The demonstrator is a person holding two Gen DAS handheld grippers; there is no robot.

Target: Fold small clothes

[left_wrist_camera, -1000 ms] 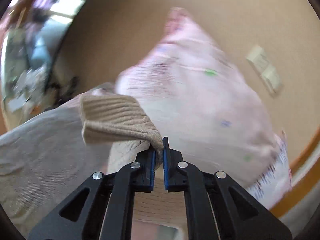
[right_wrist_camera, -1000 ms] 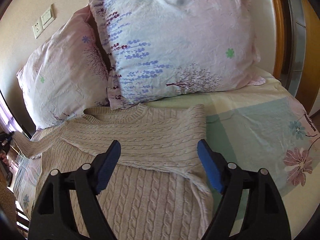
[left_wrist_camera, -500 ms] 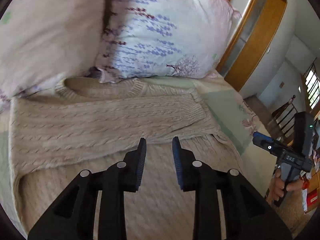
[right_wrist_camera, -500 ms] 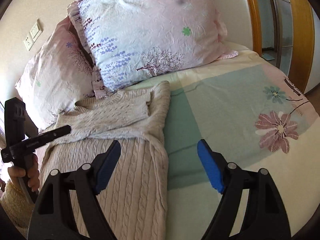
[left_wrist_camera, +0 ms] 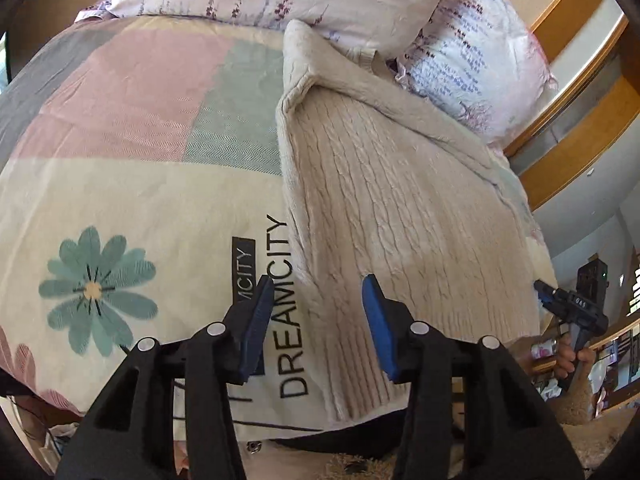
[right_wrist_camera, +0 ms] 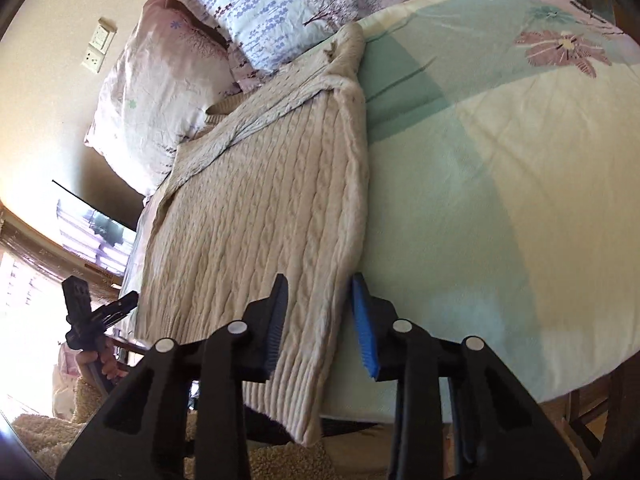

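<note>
A beige cable-knit sweater lies flat on the bed with both sleeves folded across its chest; its ribbed hem hangs over the near bed edge. It also shows in the right wrist view. My left gripper is open and empty, hovering over the sweater's lower left side edge near the hem. My right gripper is open and empty, with its jaws straddling the sweater's lower right edge near the hem. Each gripper shows small in the other's view, the right and the left.
The patterned bedsheet spreads left of the sweater, and right of it in the right wrist view. Two floral pillows lean at the head of the bed. A wooden frame stands on the right. The near bed edge drops off below the hem.
The left gripper let go of the sleeve cuff and opened. Both grippers moved from the chest area down to the hem end of the sweater, one at each side.
</note>
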